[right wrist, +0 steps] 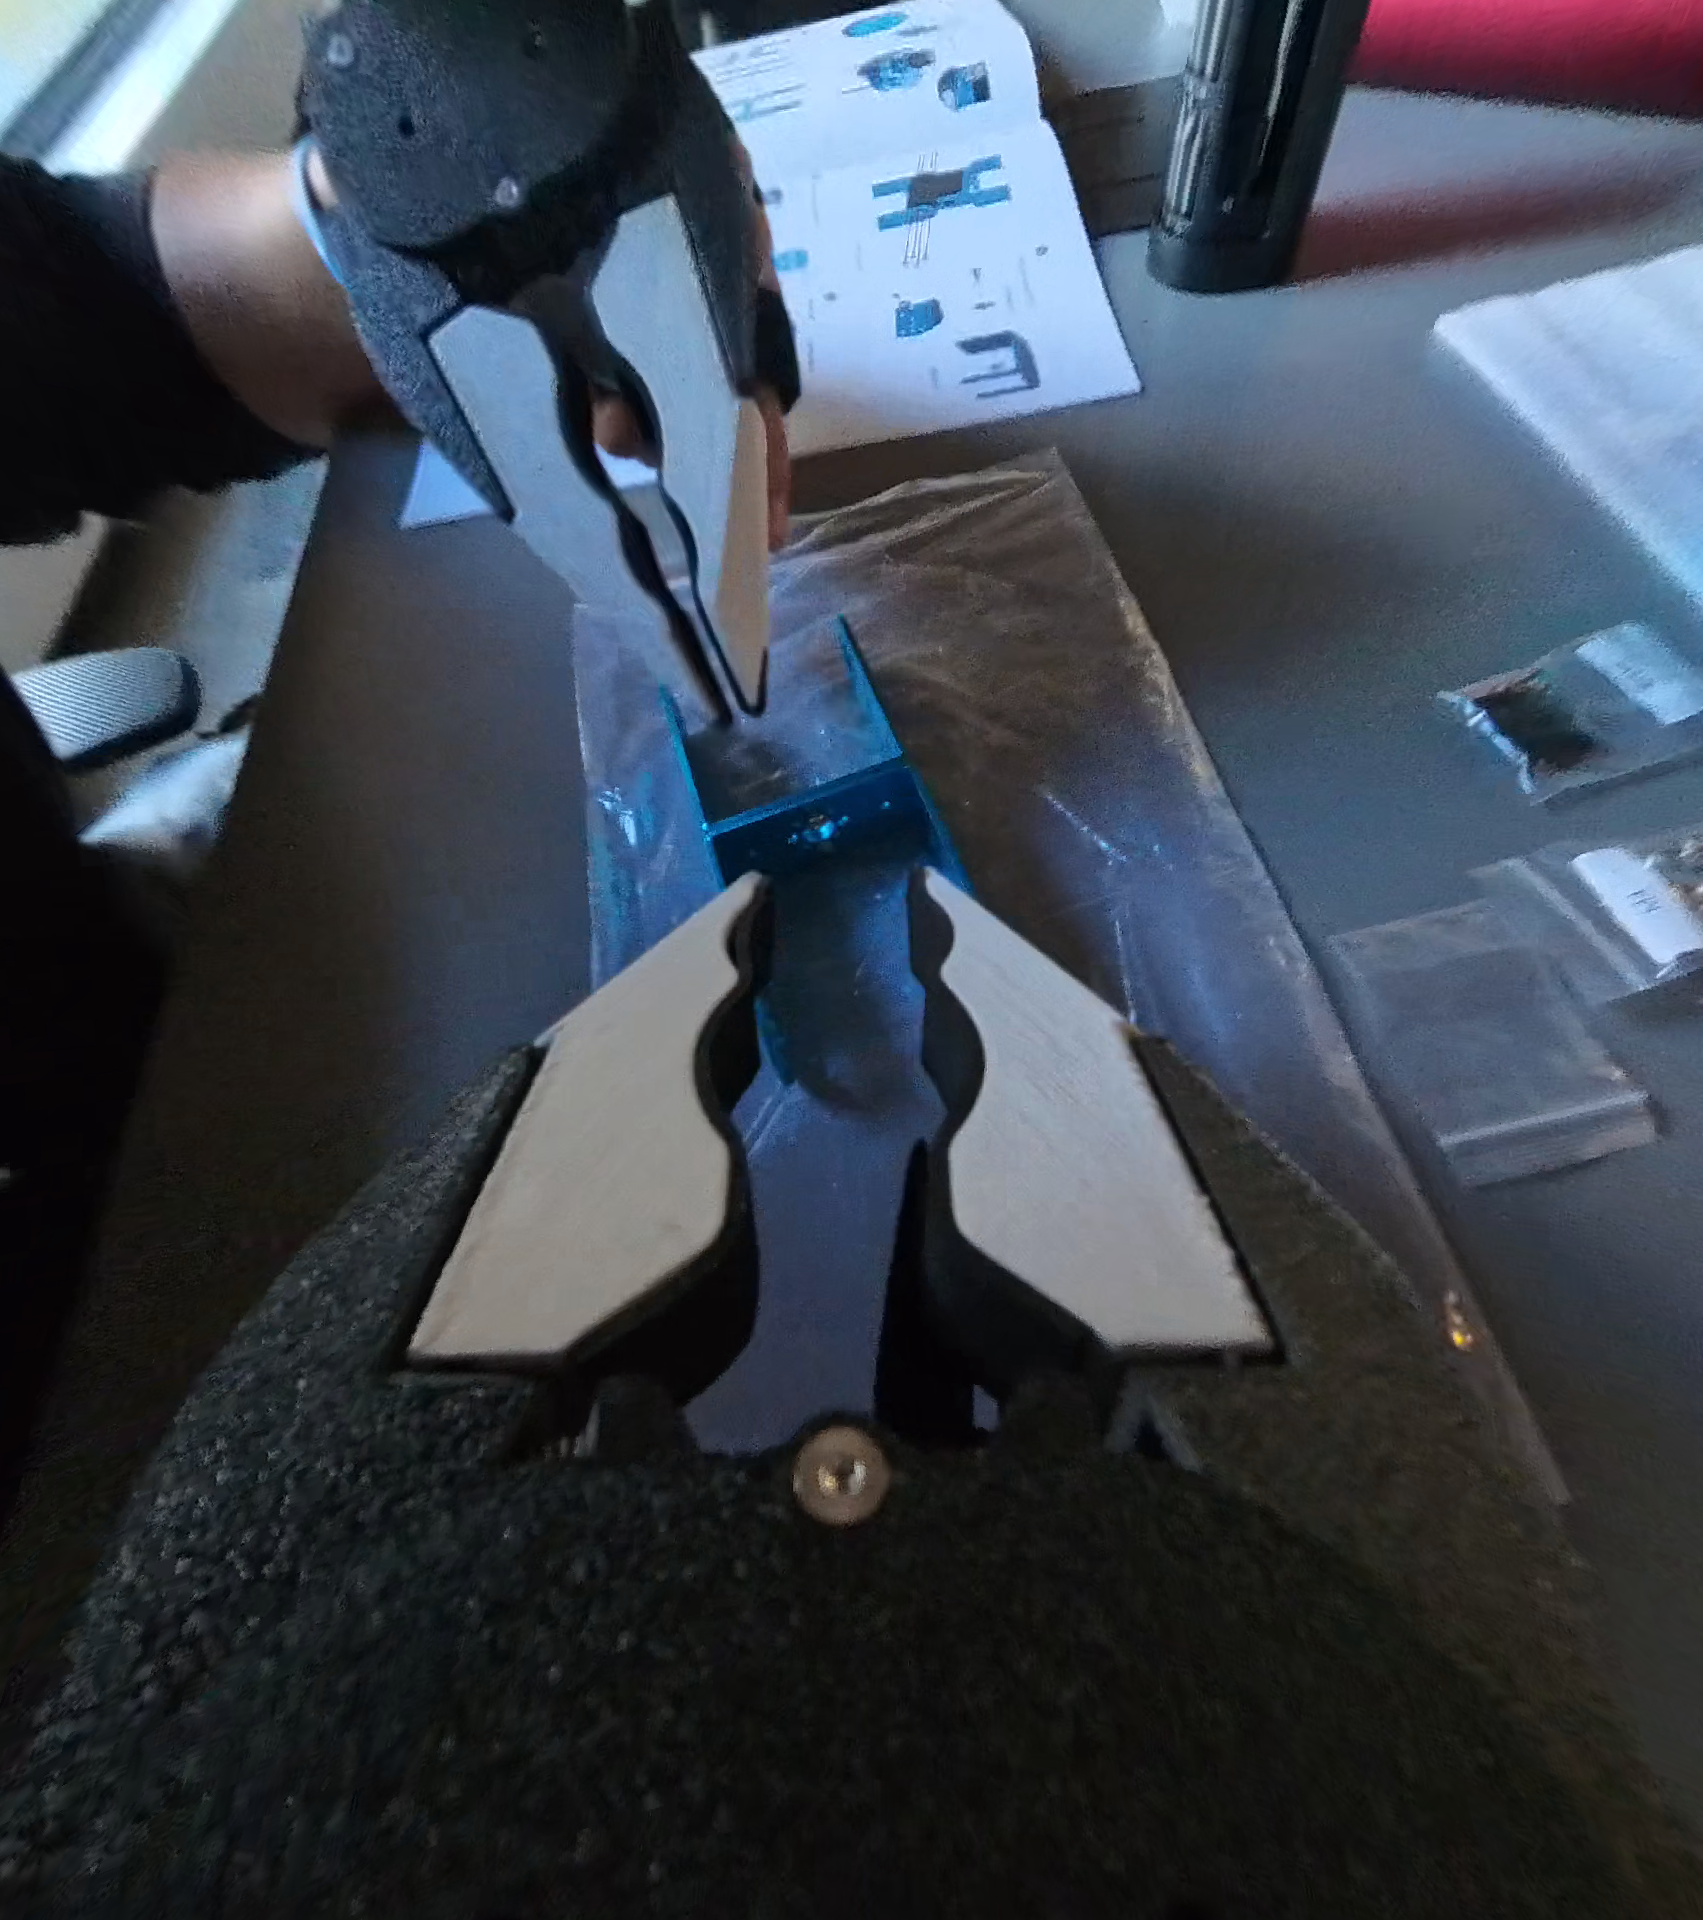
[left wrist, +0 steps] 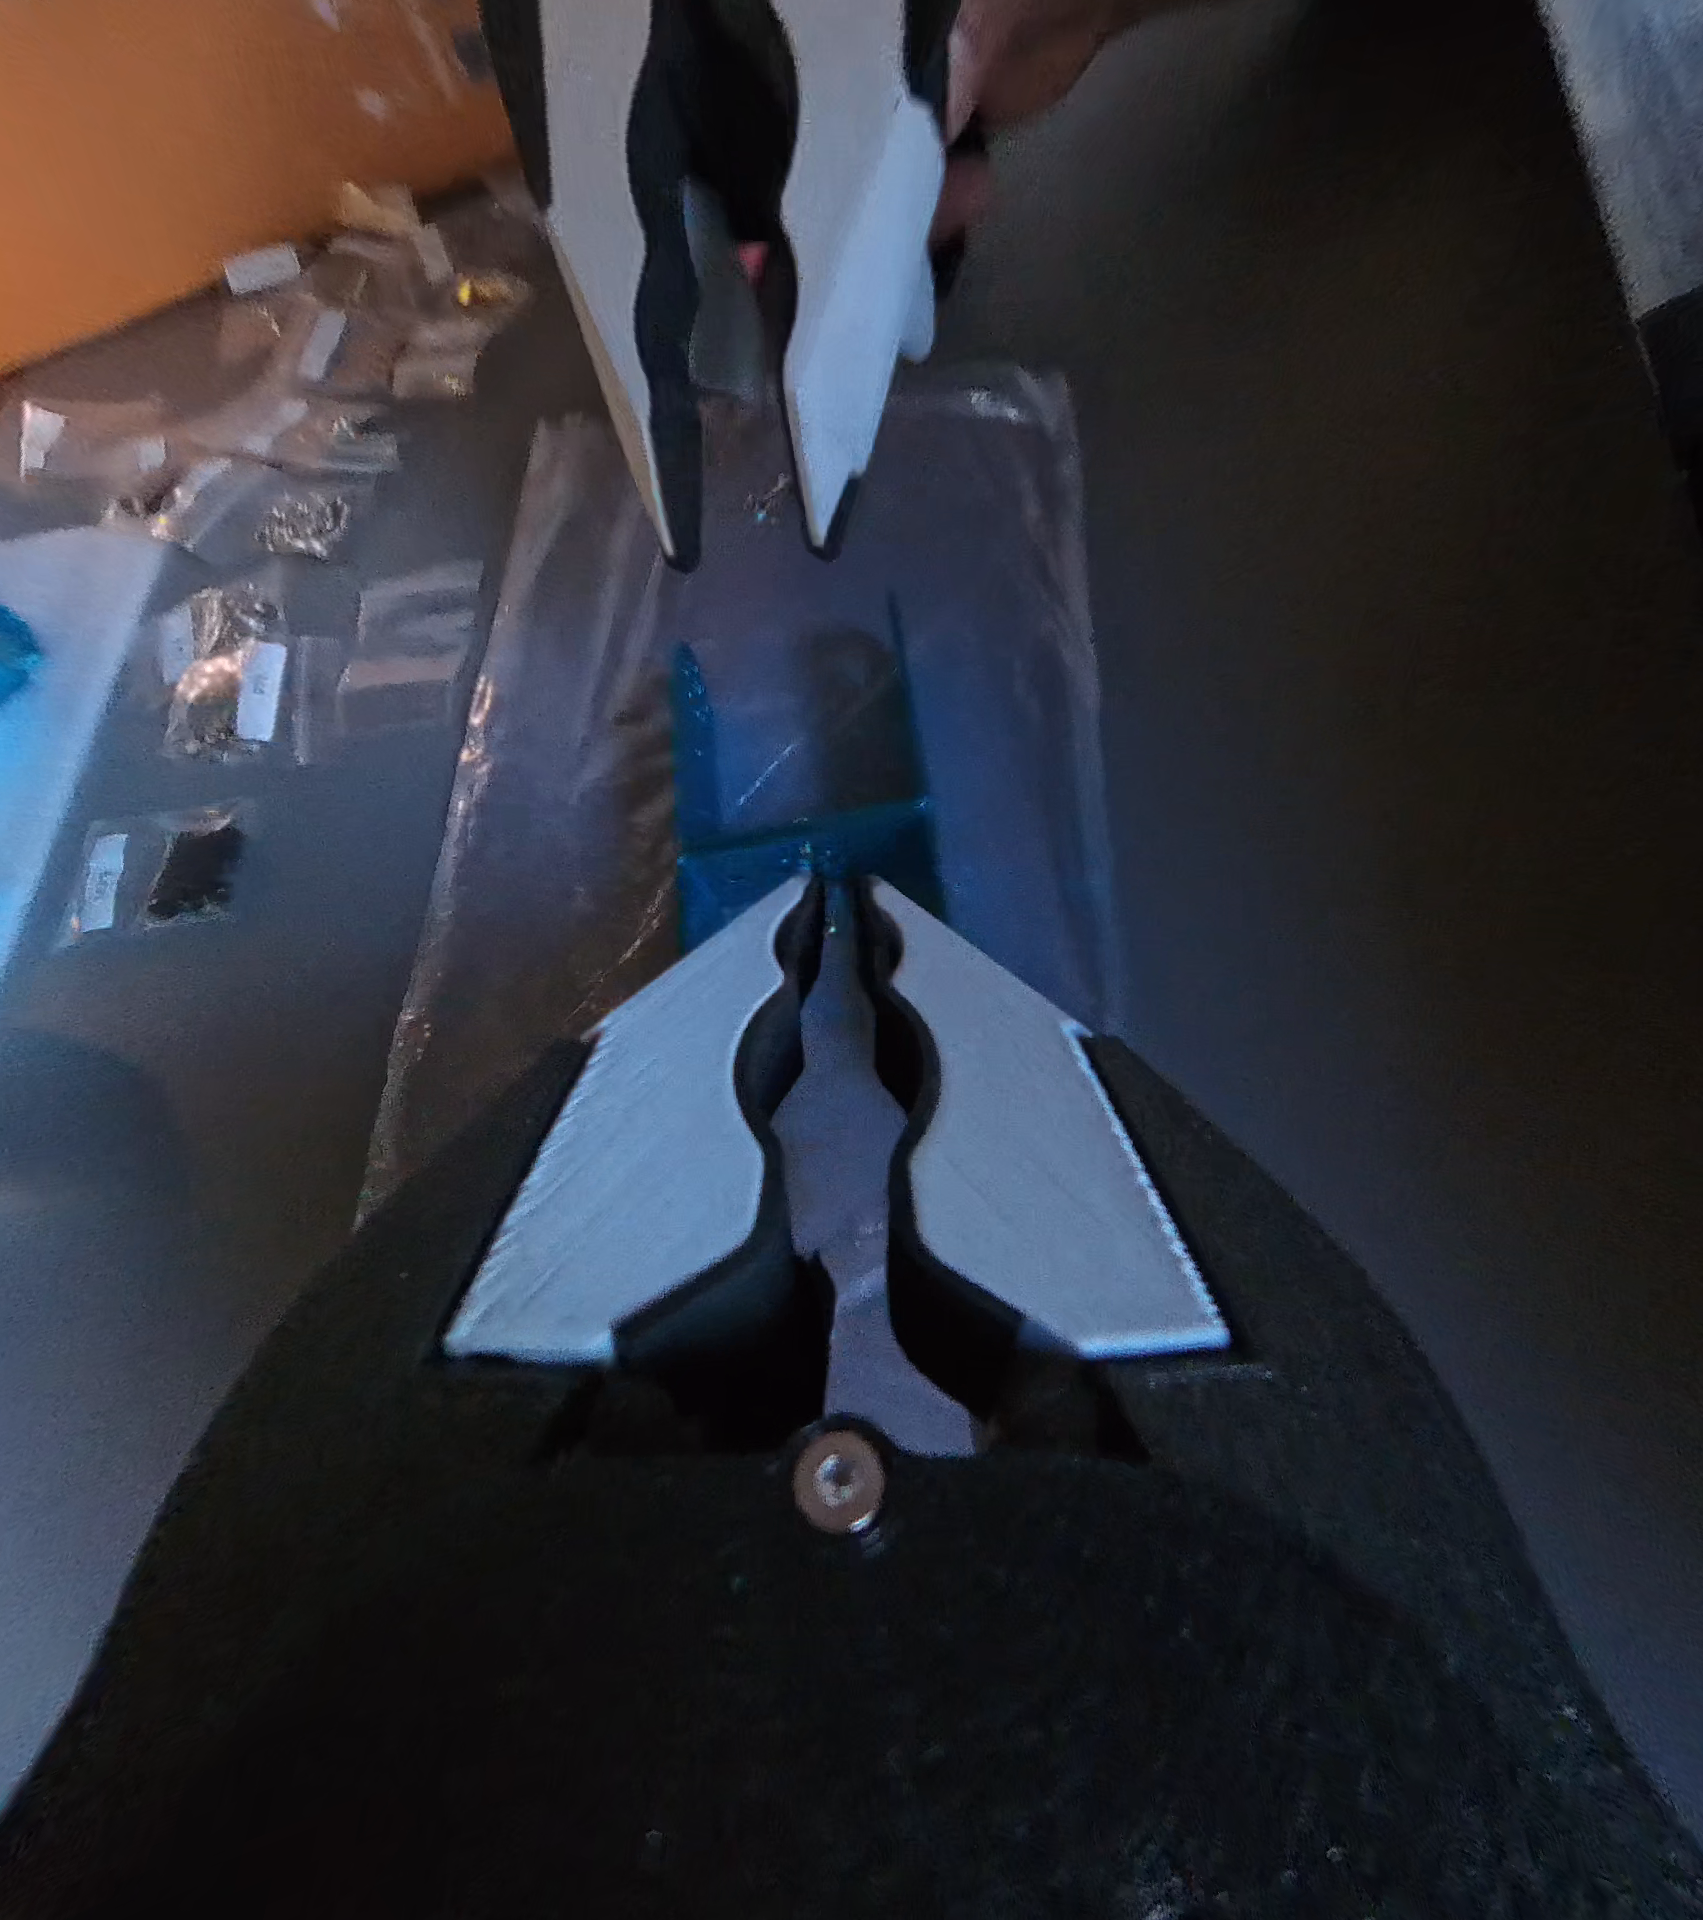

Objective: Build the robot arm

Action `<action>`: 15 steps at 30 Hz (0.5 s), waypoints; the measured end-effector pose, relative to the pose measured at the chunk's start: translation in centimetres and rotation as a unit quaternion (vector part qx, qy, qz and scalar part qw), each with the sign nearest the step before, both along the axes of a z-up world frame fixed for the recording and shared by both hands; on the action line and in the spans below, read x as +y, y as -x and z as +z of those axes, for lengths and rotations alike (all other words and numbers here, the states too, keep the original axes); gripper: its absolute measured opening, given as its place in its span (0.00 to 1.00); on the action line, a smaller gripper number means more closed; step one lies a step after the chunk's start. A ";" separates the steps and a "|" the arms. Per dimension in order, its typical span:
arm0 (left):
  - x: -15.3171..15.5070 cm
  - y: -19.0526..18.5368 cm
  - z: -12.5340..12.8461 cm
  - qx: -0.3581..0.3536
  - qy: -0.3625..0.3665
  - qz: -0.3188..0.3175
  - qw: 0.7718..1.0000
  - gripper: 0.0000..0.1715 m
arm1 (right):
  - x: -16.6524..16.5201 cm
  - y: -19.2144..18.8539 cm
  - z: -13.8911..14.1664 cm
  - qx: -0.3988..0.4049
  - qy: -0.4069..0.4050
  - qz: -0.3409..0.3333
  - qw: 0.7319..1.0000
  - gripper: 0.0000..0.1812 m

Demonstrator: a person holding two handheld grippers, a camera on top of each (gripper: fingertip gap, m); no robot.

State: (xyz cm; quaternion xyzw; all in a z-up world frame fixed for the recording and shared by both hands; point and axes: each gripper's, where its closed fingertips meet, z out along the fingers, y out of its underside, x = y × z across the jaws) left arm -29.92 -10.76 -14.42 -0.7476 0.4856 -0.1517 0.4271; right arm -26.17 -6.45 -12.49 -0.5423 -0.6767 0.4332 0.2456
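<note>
here the blue bracket [right wrist: 805, 821] lies between both hand-held grippers.

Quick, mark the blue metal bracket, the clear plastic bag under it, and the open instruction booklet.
Blue metal H-shaped bracket [right wrist: 811, 821]: right wrist view, on its cross plate.
Clear plastic bag [right wrist: 1023, 644]: right wrist view, on its crinkled far part.
Open white instruction booklet [right wrist: 940, 260]: right wrist view, on its right page.

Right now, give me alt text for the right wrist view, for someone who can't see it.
The right gripper, open, points at a blue metal H-shaped bracket lying on a clear plastic bag on a grey table. Opposite, the left gripper appears shut, tips down at the bracket. A printed instruction booklet lies behind.
</note>
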 end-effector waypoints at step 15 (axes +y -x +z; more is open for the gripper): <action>0.9 0.1 -3.2 0.105 0.098 0.009 0.990 0.06 | -1.4 -1.0 -0.9 -0.015 0.003 0.019 1.000 0.14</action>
